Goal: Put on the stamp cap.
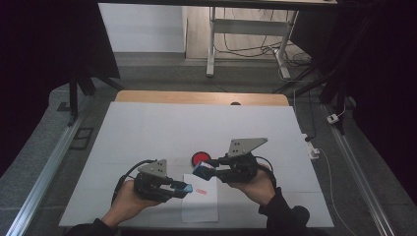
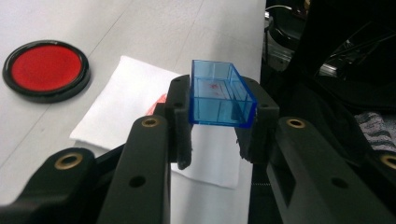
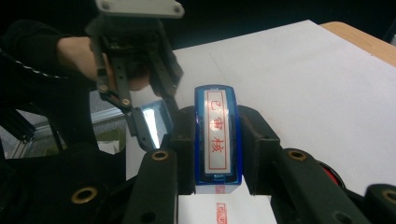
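Item: stamping set, two hand-held grippers over a white-covered table (image 1: 147, 132). Right gripper (image 3: 217, 140): jaws clamped on the blue stamp (image 3: 217, 135), which stands between the pads with its labelled face of red characters toward the camera; below and in front of the jaws, a red imprint (image 3: 220, 212) lies on the white paper sheet (image 3: 243, 210). Left gripper (image 2: 219, 121): jaws closed on the clear blue cap (image 2: 219, 95), held across its long sides, open hollow uppermost, faint red ink smears inside. Beyond the left jaws lies the same sheet (image 2: 126, 93); farther, up and to their left, sits the red ink pad (image 2: 45, 70) in its black rim, apart from the paper. In the high view the left gripper (image 1: 179, 189) and the right gripper (image 1: 206, 169) face each other, cap (image 1: 183, 188) and stamp (image 1: 201, 169) close but not touching. Hazards, as judged: the cap appears due to go back over the stamp; any tilt between the two would set the cap's rim against the stamp's edge and jam or skew it. The cap is smooth and thin-walled, so a hard push could slip it out of the pads or flex it. The inked face, if brushed against cap wall or paper, would smear red and could spoil the imprint. The loose sheet could shift if a jaw drags on it.
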`<move>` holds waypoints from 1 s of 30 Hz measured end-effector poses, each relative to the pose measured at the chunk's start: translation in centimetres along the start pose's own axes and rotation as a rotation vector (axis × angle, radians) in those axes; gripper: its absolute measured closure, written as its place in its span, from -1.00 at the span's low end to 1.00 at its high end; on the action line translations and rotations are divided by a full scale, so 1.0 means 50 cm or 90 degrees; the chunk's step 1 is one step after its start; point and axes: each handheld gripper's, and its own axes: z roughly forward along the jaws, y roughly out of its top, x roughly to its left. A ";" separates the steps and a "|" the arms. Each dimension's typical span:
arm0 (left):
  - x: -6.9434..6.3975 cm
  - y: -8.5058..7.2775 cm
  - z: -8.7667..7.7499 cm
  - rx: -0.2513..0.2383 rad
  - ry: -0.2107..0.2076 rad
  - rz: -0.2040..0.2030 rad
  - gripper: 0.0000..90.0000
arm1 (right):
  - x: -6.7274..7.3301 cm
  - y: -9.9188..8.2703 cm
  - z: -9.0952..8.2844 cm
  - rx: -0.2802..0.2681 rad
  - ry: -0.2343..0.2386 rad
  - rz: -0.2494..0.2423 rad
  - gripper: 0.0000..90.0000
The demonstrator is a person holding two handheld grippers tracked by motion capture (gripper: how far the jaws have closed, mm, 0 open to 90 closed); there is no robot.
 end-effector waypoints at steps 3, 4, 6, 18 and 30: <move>0.012 0.005 0.006 -0.008 -0.015 0.004 0.51 | 0.001 0.001 -0.001 -0.001 0.002 -0.002 0.55; 0.014 0.007 0.008 -0.010 -0.017 0.003 0.51 | 0.001 0.001 -0.001 -0.001 0.003 -0.003 0.55; 0.021 0.009 0.012 -0.010 -0.023 0.009 0.51 | 0.002 0.001 -0.001 -0.001 0.003 -0.003 0.55; 0.042 0.026 0.035 -0.033 -0.074 0.038 0.52 | 0.004 0.002 0.003 -0.001 0.030 -0.007 0.55; 0.056 0.029 0.044 -0.054 -0.123 0.076 0.52 | 0.013 0.001 0.015 0.016 0.069 -0.022 0.56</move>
